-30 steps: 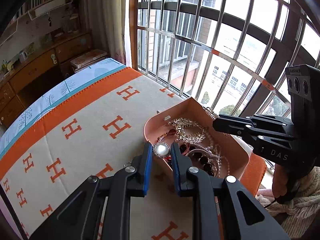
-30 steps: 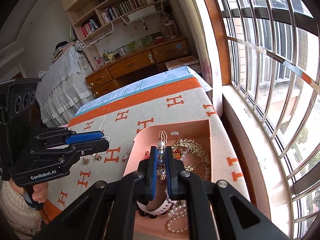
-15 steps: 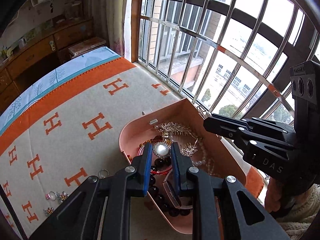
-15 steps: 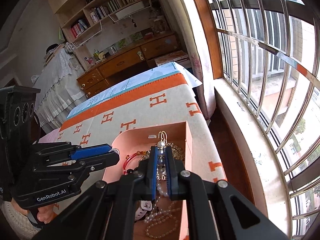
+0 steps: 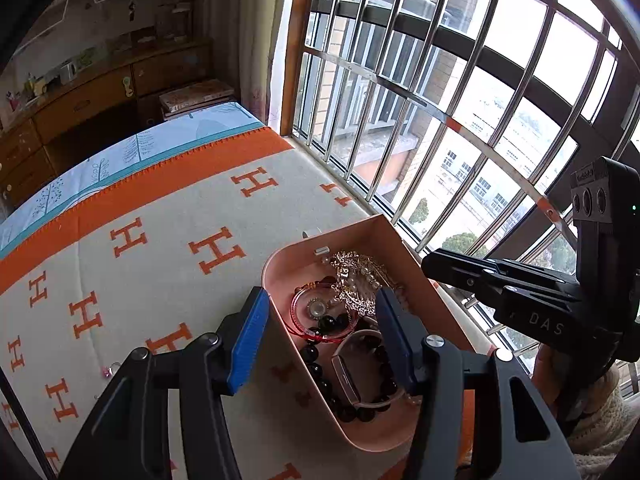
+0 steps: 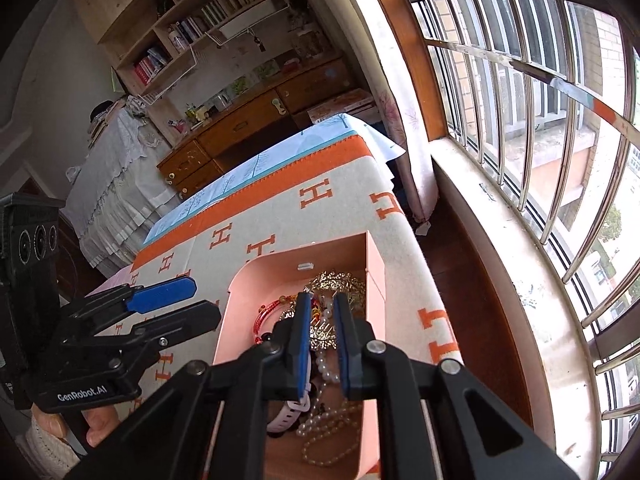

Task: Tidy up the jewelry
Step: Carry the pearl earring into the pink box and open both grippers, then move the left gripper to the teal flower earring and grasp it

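A pink box [image 5: 424,280] [image 6: 256,272] sits on the orange-and-cream blanket and holds a pile of jewelry. A round pearl brooch [image 5: 316,309] lies in it on a red bangle [image 5: 298,316], beside a gold piece [image 5: 356,276], dark bead bracelets [image 5: 320,368] and a pearl string [image 6: 320,424]. My left gripper [image 5: 320,316] is open and empty above the box's near left wall. My right gripper [image 6: 320,314] is open above the gold piece [image 6: 338,284], with nothing held between its pads.
The blanket [image 5: 152,240] covers a table beside a barred window [image 5: 440,80]. Small rings [image 5: 108,370] lie on the blanket at the left. A wooden desk and bookshelves [image 6: 240,112] stand behind. The window sill [image 6: 500,260] runs along the right.
My left gripper opened and dropped the pearl brooch into the box. My right gripper opened and let go of its beaded piece, and moved lower over the box.
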Motion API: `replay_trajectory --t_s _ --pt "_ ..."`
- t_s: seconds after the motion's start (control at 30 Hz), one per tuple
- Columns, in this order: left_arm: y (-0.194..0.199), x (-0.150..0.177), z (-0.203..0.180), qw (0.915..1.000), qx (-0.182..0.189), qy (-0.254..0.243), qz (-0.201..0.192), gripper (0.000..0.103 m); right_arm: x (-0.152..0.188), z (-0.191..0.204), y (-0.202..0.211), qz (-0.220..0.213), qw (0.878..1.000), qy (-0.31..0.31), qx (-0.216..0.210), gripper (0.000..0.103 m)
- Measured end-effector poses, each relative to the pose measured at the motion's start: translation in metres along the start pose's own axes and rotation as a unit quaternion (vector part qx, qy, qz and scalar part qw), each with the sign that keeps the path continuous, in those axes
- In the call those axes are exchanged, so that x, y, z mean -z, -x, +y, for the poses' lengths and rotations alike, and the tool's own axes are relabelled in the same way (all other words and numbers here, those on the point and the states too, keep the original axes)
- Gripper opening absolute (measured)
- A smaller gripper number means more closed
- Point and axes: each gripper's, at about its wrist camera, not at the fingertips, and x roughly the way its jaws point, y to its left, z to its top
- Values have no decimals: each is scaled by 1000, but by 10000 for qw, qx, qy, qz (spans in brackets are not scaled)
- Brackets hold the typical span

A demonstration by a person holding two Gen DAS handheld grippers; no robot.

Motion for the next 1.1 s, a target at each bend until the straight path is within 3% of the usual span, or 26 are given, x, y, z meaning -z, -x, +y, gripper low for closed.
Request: replay_trajectory --t_s 0.37,0.7,0.93,1.1 --pt "79 23 46 9955 -474 657 -492 62 9 28 7 31 9994 270 -204 12" --pt "142 55 99 9813 -1120 1261 -929 66 19 71 1 224 9959 758 -446 12" --pt "142 88 139 9722 -1281 1786 -807 66 27 103 -13 443 9909 1131 -583 12" --pt "116 106 148 9731 -1427 1717 -566 66 36 128 -33 716 9848 1453 -630 12"
